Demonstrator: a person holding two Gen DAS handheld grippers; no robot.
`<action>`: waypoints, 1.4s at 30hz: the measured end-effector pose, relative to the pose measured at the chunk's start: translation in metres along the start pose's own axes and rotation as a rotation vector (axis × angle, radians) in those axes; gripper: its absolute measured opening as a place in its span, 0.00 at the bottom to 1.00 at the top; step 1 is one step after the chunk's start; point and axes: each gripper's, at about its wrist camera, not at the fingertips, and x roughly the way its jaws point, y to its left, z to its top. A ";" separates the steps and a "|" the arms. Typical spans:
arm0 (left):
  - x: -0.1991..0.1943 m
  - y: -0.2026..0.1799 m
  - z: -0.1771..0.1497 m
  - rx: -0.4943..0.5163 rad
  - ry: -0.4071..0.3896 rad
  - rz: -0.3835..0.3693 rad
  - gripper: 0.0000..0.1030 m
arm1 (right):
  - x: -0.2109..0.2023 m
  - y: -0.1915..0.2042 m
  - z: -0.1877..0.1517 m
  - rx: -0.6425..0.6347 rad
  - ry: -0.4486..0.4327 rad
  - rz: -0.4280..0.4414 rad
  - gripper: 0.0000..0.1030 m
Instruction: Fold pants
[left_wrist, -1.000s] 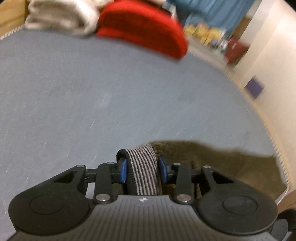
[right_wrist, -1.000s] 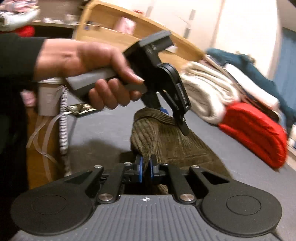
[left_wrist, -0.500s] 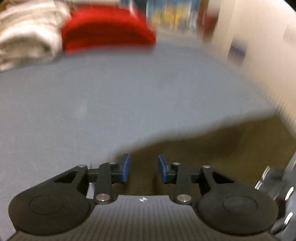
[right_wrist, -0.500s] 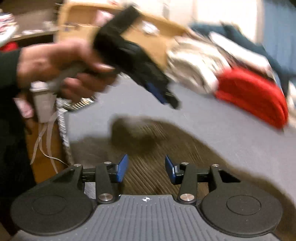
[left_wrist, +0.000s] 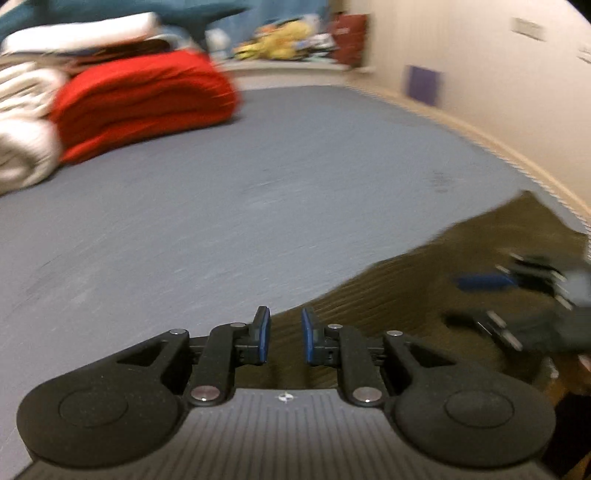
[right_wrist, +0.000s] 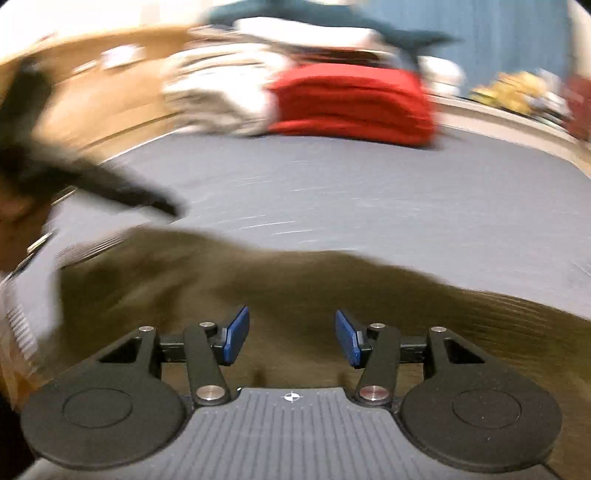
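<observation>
Both tongs, L (left_wrist: 283, 334) & R (right_wrist: 291, 339), now released (clenched 1 s ago), pants (right_wrist: 332, 291) dropped flat on bed (left_wrist: 258, 177)

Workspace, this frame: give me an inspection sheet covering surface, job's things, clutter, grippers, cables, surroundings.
Surface: grey bed, mostly bare.
Job's things: brown corduroy pants lying spread on the bed, held by neither gripper.
Clutter: red blanket, white blanket and teal cloth piled at the far end.
Grippers: left gripper open over the pants' edge; right gripper open wide above the pants.
Cables: nothing seen.
Surroundings: cream wall, wooden headboard; both views blurred.
</observation>
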 end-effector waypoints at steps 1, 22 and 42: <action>0.006 -0.014 0.003 0.037 -0.008 -0.038 0.18 | 0.002 -0.016 0.001 0.047 -0.002 -0.039 0.52; 0.112 -0.033 0.019 -0.065 0.094 -0.007 0.10 | 0.135 -0.106 0.017 0.294 0.078 -0.321 0.45; 0.110 -0.118 0.037 0.017 0.148 -0.081 0.33 | -0.176 -0.260 -0.015 0.549 -0.294 -0.602 0.62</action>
